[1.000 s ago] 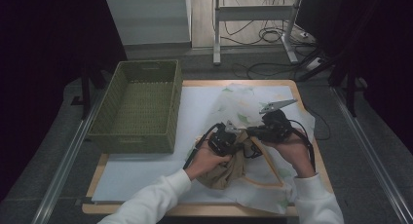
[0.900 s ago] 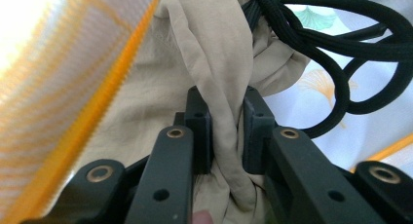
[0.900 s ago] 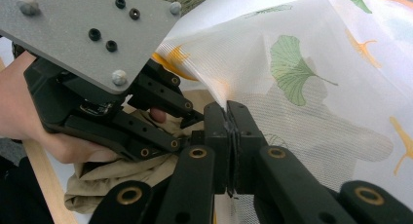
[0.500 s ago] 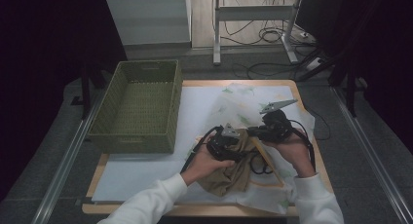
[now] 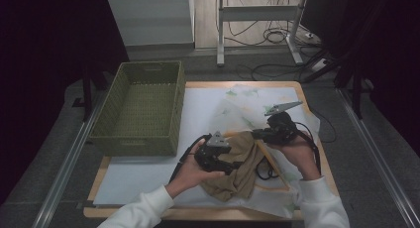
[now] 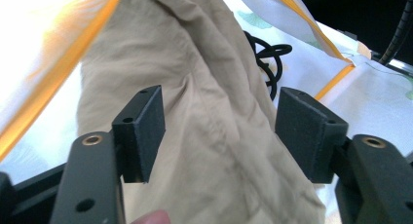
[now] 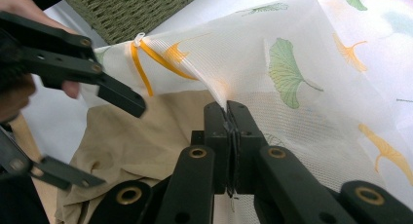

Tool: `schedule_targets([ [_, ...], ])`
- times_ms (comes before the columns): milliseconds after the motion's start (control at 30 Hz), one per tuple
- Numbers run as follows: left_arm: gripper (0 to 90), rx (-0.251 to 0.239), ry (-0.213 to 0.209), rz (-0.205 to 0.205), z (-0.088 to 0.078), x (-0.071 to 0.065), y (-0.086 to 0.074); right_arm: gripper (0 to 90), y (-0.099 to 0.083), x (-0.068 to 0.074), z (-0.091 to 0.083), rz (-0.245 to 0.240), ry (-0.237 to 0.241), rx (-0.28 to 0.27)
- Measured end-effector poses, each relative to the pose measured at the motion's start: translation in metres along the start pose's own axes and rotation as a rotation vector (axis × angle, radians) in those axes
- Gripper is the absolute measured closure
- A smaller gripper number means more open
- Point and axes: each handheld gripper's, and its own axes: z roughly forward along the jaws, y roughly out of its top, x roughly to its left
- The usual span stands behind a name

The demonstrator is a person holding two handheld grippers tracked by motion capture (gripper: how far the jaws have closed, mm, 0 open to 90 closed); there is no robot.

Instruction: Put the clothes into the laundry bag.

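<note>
A tan cloth (image 5: 241, 169) lies crumpled at the mouth of a white mesh bag (image 5: 247, 106) printed with green and orange leaves and edged in orange. My right gripper (image 5: 257, 134) is shut on the bag's edge (image 7: 302, 53) and holds it lifted over the cloth (image 7: 141, 136). My left gripper (image 5: 235, 164) has just been opening. In the left gripper view the cloth (image 6: 209, 63) runs between the left gripper's (image 6: 219, 126) spread pads, which do not press on it. The right gripper view shows the left gripper (image 7: 113, 141) open at the left, with the right gripper (image 7: 228, 117) closed in the foreground.
A green woven basket (image 5: 133, 144) stands on the left of the table, close to my left hand. A coiled black cable (image 6: 265, 63) lies on the bag beside the cloth. White sheet covers the wooden tabletop (image 5: 96, 178).
The left gripper's jaws have opened and let go of the tan cloth, and the hand has drawn back to the left and toward the person. The right gripper has stayed put, still clamped.
</note>
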Motion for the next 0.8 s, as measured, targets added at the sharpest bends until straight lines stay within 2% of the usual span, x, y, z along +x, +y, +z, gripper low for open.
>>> schedule_targets([
  [100, 40.1, -0.025, -0.012, -0.029, -0.010, 0.003, -0.006, 86.7, 0.000, -0.001, 0.000, 0.003, -0.002, -0.001],
  [233, 48.8, -0.018, -0.017, -0.039, -0.016, 0.005, -0.012, 86.7, -0.001, -0.001, 0.001, 0.004, -0.003, 0.000],
  [433, 73.4, -0.031, 0.022, -0.038, -0.023, 0.007, -0.020, 86.7, -0.001, -0.001, 0.000, 0.006, -0.003, 0.000],
  [567, 86.5, -0.042, 0.016, -0.042, -0.027, 0.007, -0.024, 86.7, -0.002, -0.001, 0.000, 0.005, -0.003, 0.000],
  [633, 89.3, -0.033, 0.006, -0.037, -0.028, 0.006, -0.027, 86.7, -0.002, -0.001, 0.000, 0.007, -0.003, -0.001],
  [800, 89.6, -0.018, -0.013, -0.039, -0.032, 0.004, -0.038, 86.7, -0.002, -0.001, 0.000, 0.007, -0.004, 0.002],
])
